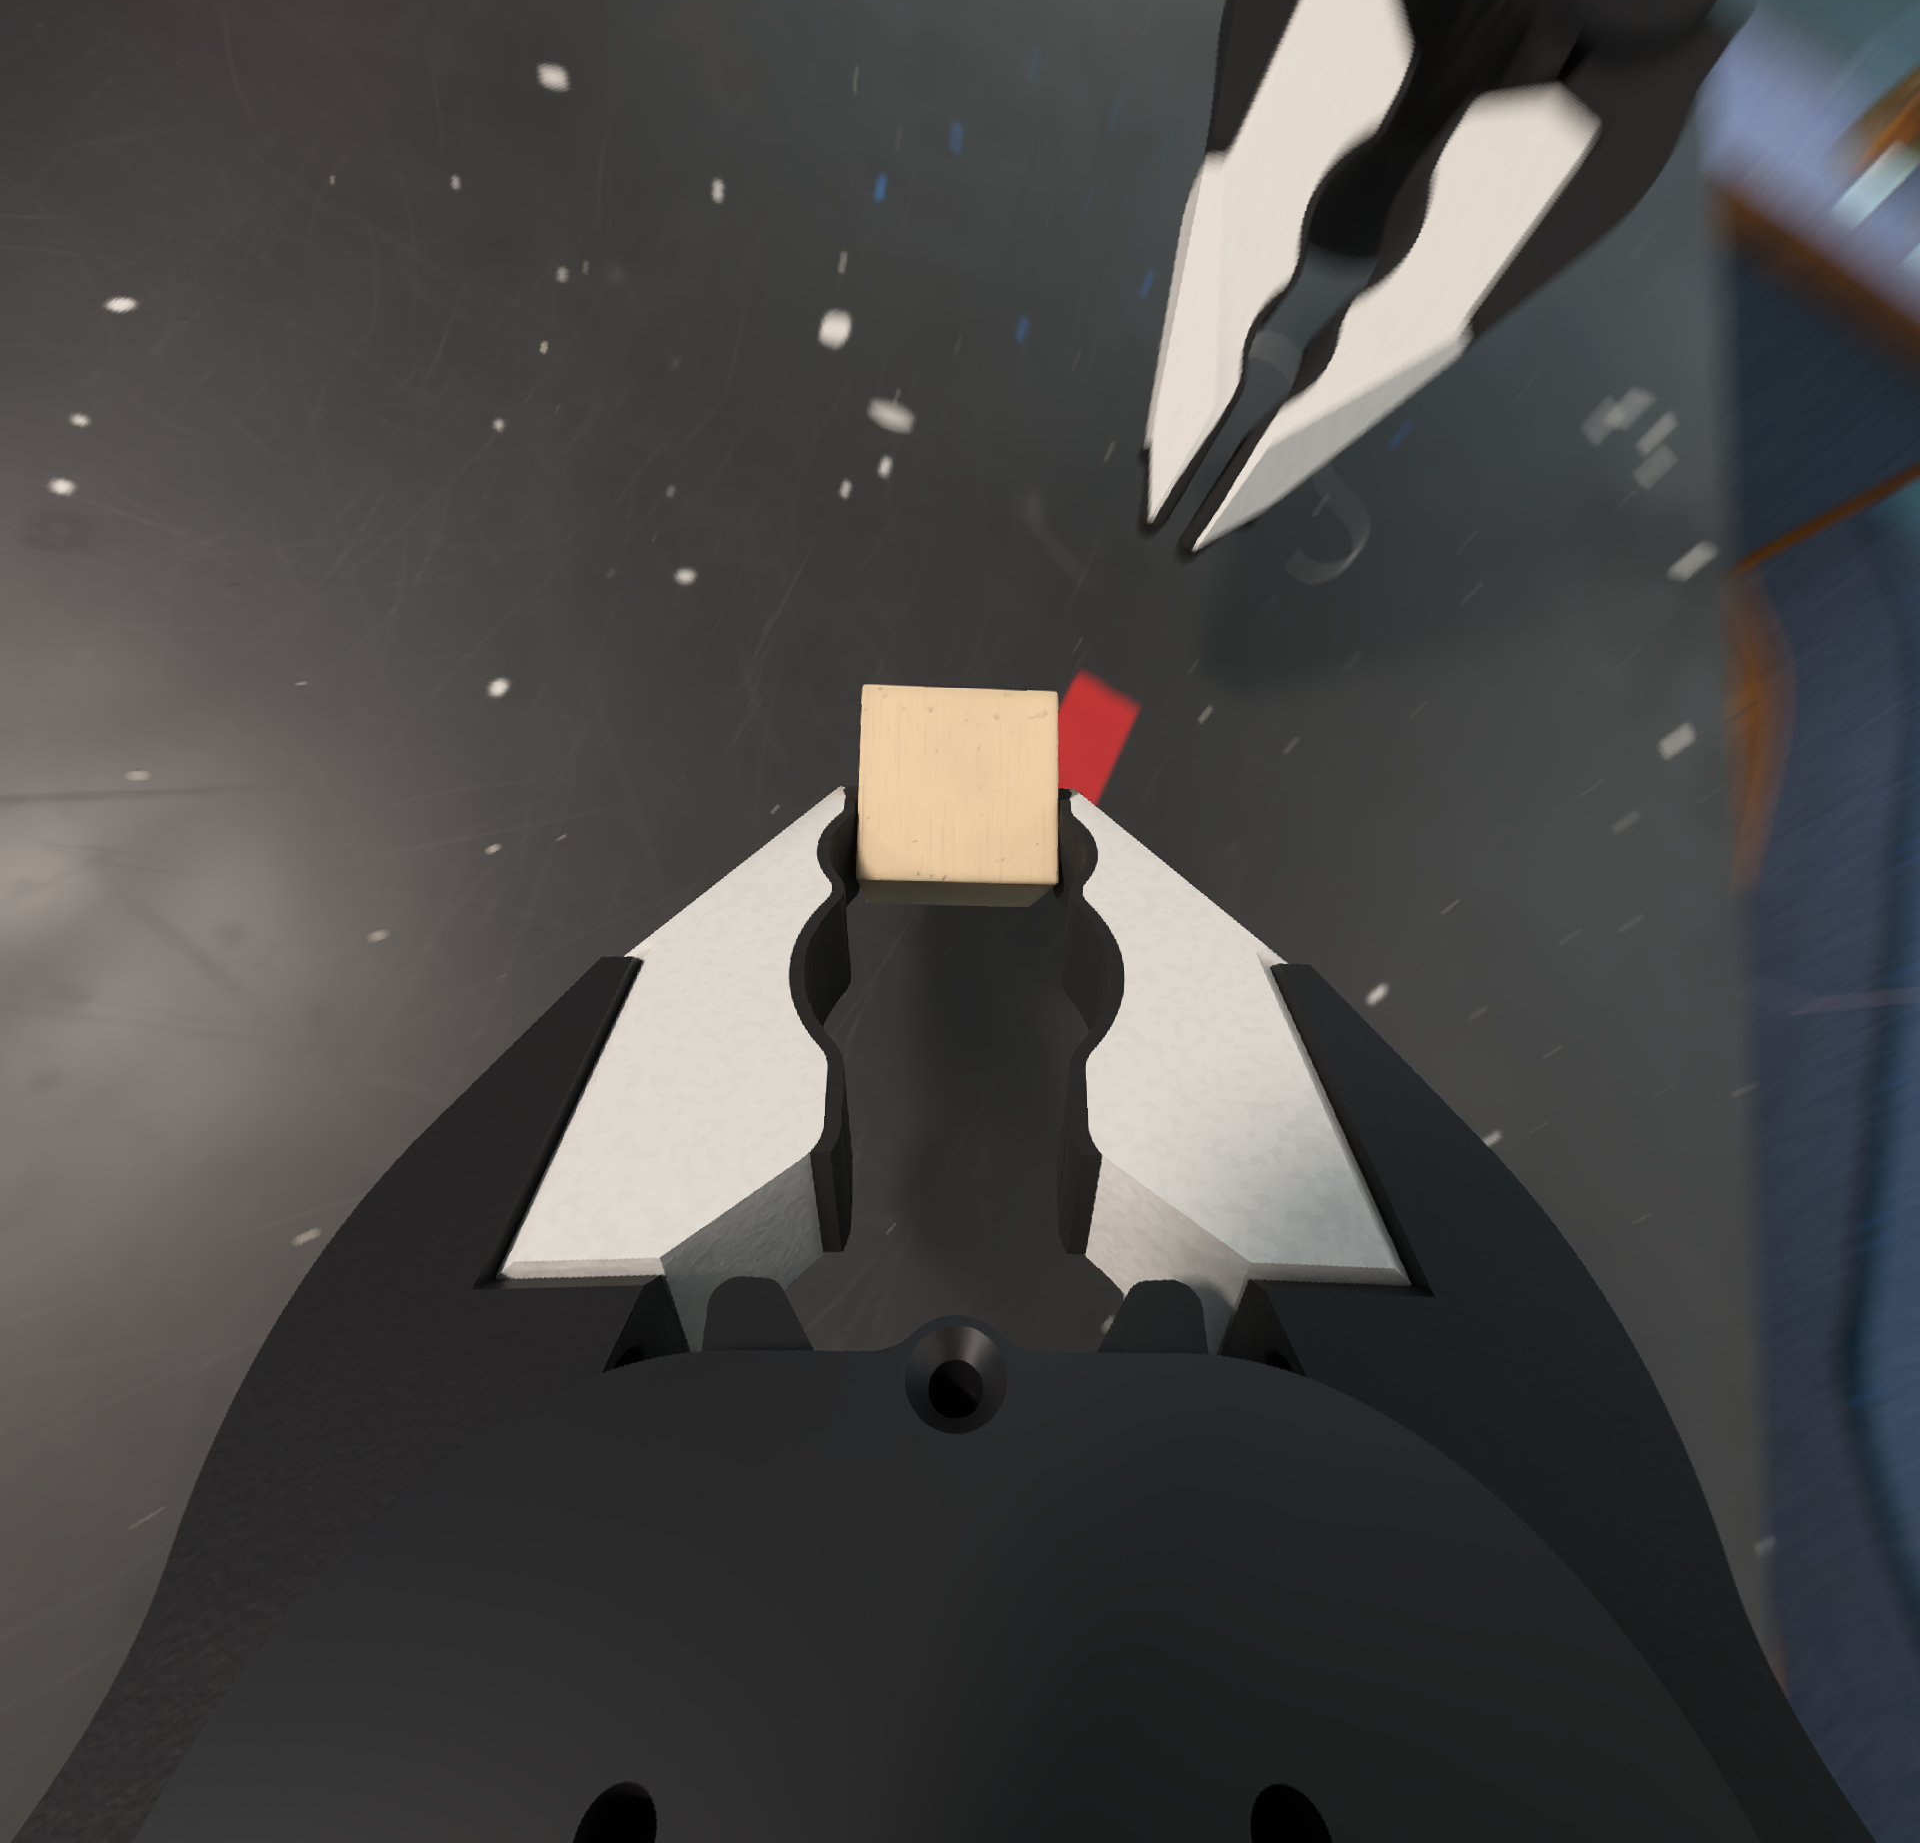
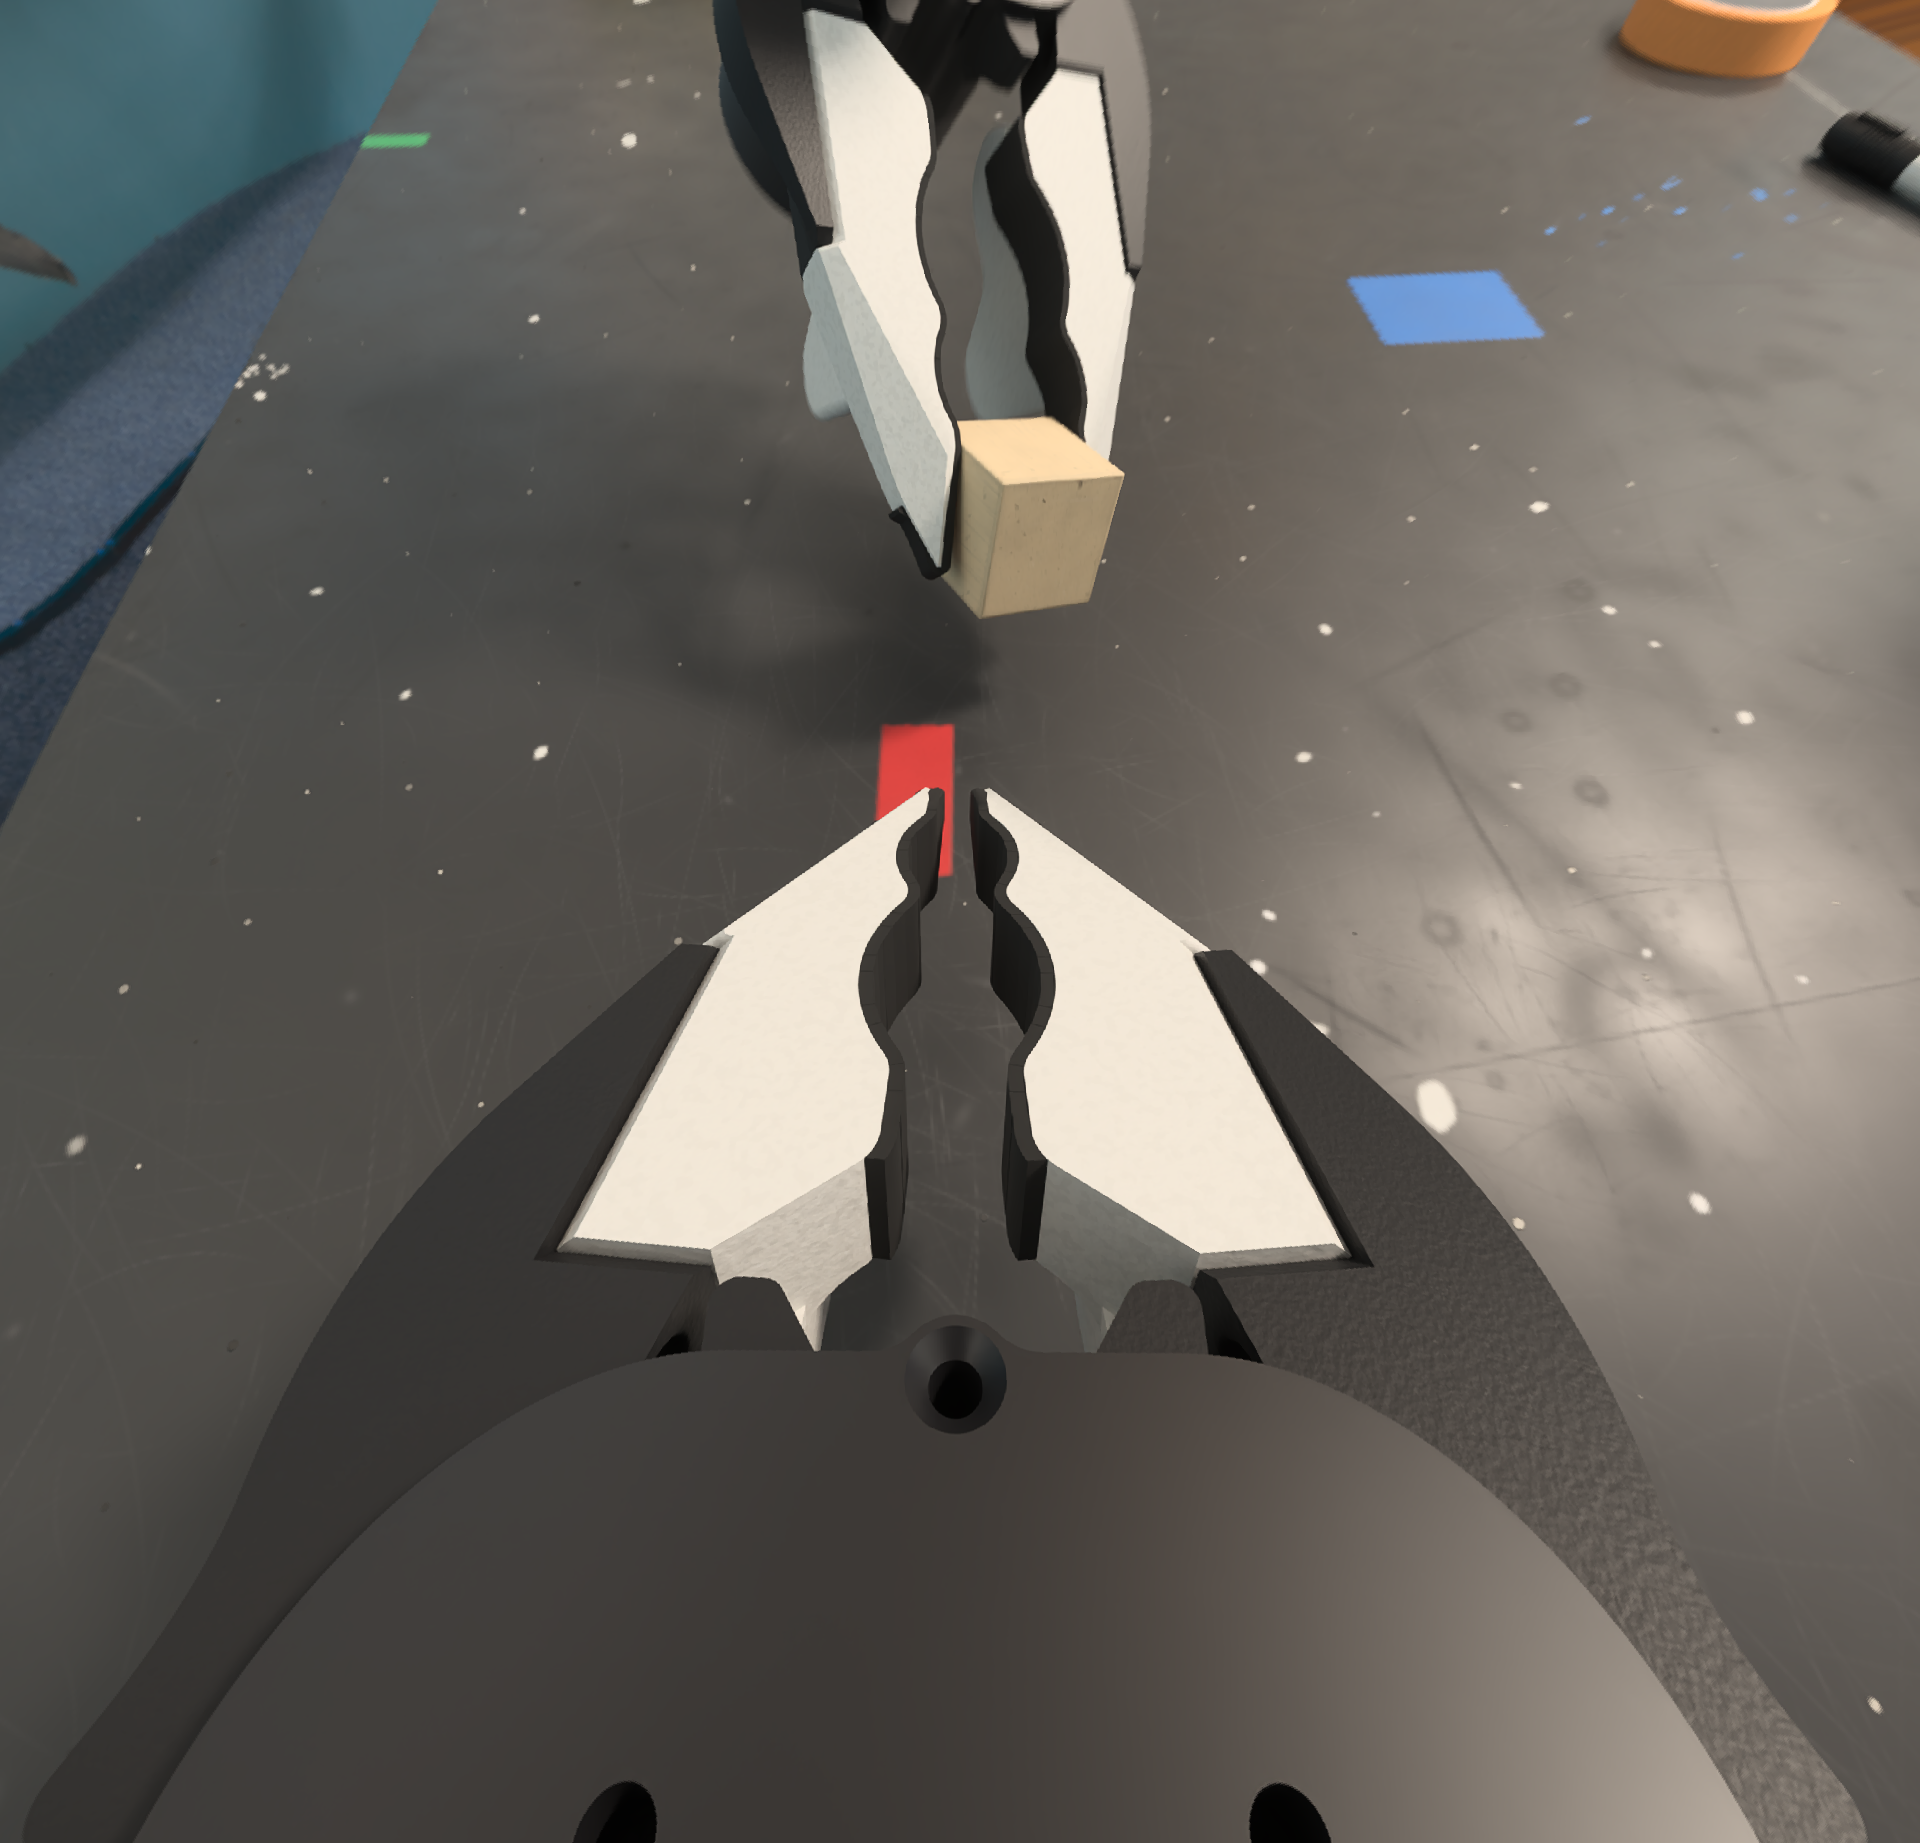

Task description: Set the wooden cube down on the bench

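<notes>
My left gripper [image 1: 957, 837] is shut on the pale wooden cube [image 1: 956, 791], gripped between its fingertips. In the right wrist view the cube [image 2: 1034, 526] hangs a little above the dark grey bench [image 2: 1455, 858], with its shadow under it, held by the left gripper [image 2: 1023, 510]. My right gripper [image 2: 957, 796] is shut and empty, its tips low over a red tape mark [image 2: 914, 765] just short of the cube. In the left wrist view the right gripper [image 1: 1174, 536] points down at the upper right, and the red mark [image 1: 1096, 733] lies just beyond the cube.
An orange tape roll [image 2: 1725, 17], a black marker [image 2: 1870, 157] and a blue tape square [image 2: 1444, 307] lie at the far right of the bench. A green mark [image 2: 395, 140] sits near the left edge, with blue floor [image 2: 125, 422] beyond it.
</notes>
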Controlling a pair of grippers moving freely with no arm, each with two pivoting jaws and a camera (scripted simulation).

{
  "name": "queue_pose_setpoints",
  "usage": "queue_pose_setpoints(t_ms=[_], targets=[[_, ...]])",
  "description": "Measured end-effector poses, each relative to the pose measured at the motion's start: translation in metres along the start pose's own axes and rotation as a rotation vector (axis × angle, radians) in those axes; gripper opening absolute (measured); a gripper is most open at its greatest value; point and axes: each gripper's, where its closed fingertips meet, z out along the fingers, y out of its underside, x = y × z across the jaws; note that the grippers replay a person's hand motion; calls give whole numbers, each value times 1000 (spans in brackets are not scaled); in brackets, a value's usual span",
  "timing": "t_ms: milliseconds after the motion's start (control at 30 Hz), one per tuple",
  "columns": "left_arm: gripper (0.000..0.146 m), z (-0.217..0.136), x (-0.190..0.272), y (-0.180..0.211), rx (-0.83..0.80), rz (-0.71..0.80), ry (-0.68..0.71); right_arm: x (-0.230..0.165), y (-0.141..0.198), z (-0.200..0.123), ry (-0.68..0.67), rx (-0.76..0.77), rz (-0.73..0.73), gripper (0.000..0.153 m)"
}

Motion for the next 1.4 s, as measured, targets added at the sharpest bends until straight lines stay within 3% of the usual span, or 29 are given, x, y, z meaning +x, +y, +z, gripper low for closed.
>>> queue_pose_setpoints(t_ms=[67,233,600,1400], targets=[[37,0,-4,11,-129,118,-71,-1,3,4,-10,-24,-8,5],[36,11,2,30,-318,284,-96,-8,3,21,-41,-77,-46,5],[36,14,8,32,-312,343,-36,-18,10,51,-92,-232,-199,5],[36,17,10,30,-200,297,-3,-15,8,51,-112,-219,-187,5]])
